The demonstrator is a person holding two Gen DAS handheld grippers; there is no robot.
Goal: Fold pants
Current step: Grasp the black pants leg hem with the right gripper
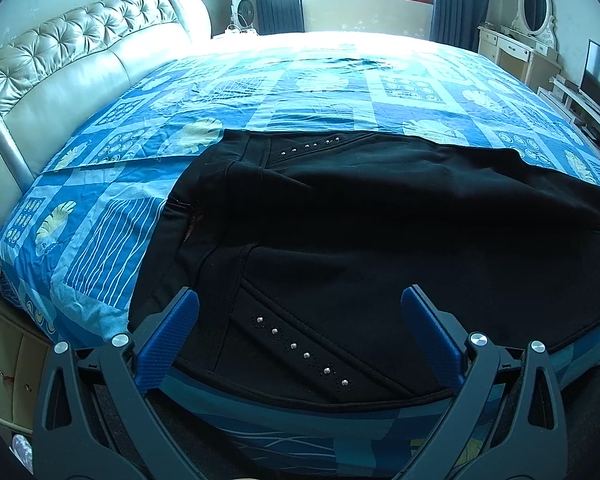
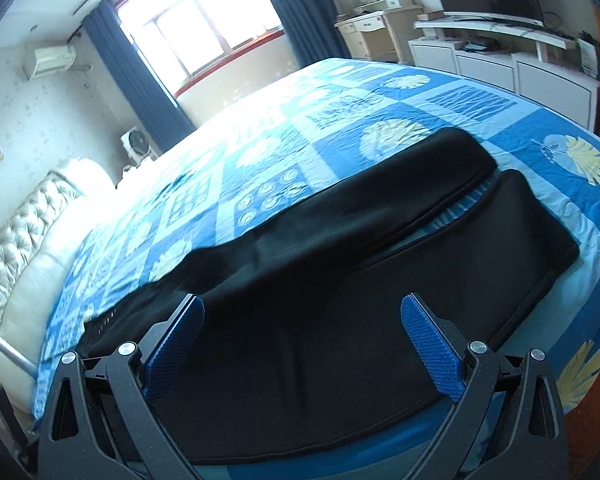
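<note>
While pants point(image 1: 380, 216) lie flat beneath, left tongs point(image 1: 300, 312), right tongs point(image 2: 302, 314) hover released.

pants point(image 1: 380, 220) matt black soft cloth, shiny metal studs point(image 1: 306, 355); bedspread point(image 1: 100, 216) printed cotton-like cloth, slightly creased; headboard point(image 1: 80, 44) glossy tufted leather; left gripper point(image 1: 300, 332) pads textured blue plastic, matt dark arms

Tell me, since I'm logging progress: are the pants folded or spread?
Spread. The pants lie flat on the bed, both legs side by side, nothing doubled over.

both low over bed point(image 1: 100, 216), sharing pants point(image 1: 380, 216)
</note>
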